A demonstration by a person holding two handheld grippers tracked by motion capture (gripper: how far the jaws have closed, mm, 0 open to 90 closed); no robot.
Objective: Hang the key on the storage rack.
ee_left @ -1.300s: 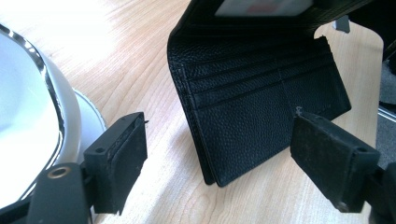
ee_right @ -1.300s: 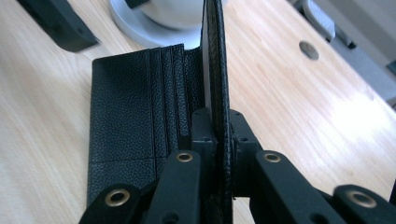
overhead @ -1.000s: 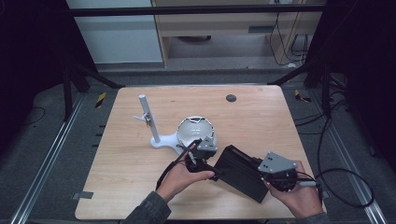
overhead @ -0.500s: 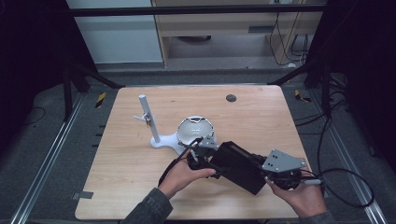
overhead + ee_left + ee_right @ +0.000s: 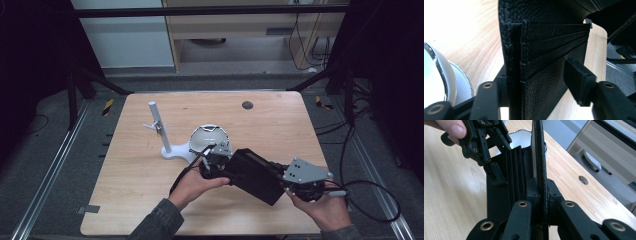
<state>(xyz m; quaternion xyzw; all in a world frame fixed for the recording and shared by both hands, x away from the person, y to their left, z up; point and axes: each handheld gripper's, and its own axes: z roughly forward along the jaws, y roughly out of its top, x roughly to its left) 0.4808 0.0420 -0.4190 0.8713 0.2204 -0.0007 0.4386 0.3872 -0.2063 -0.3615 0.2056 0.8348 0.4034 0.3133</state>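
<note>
Wallet (image 5: 257,175), black leather, sits open above the near half of the table (image 5: 150,200), held between your two hands. Your right gripper (image 5: 539,195) is clamped on one flap of it, both jaws pressed flat against the leather edge in the right gripper view. Your left gripper (image 5: 541,80) has just been closing, with the other flap and its card slots between the jaws; one jaw lies against the stitched edge, while the other stands just clear of the leather, so no grip there yet. In the high view, your left gripper (image 5: 215,160) lies just beside a white dome-shaped lamp (image 5: 210,137), whose stand (image 5: 157,125) rises further left.
</note>
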